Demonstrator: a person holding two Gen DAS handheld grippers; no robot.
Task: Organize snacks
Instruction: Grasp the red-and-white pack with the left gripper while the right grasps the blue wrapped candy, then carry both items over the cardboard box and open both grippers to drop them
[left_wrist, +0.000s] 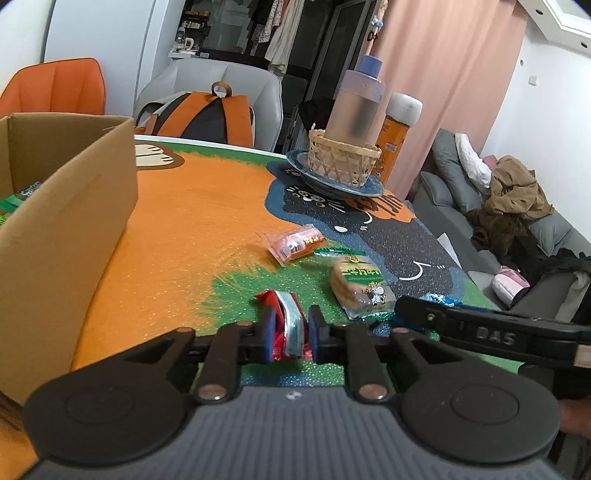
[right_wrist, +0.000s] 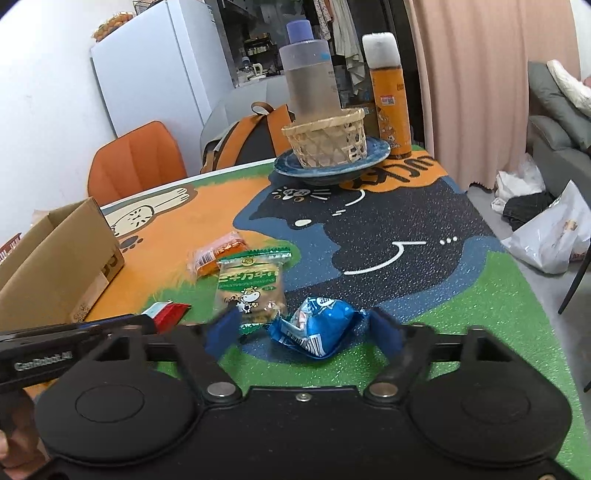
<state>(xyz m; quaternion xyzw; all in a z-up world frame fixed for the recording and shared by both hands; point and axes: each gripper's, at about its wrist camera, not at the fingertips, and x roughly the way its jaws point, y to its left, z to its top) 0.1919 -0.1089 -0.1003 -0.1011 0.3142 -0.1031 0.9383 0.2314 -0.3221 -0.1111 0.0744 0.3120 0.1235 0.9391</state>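
My left gripper (left_wrist: 290, 332) is shut on a red snack packet (left_wrist: 286, 321), which stands pinched between the blue pads just above the table mat. In the right wrist view a blue snack packet (right_wrist: 317, 325) lies between the spread jaws of my right gripper (right_wrist: 304, 330); there is a gap on the left side. A green-edged cake packet (right_wrist: 251, 288) and an orange packet (right_wrist: 218, 254) lie just beyond. The open cardboard box (left_wrist: 66, 221) stands at the left with green packets inside.
A blue plate (right_wrist: 376, 151) at the far side carries a wicker basket (right_wrist: 325, 140) with a bottle; an orange can (right_wrist: 391, 92) stands beside it. Chairs and a backpack (left_wrist: 207, 118) sit behind the table. A sofa (left_wrist: 461, 206) and bags are to the right.
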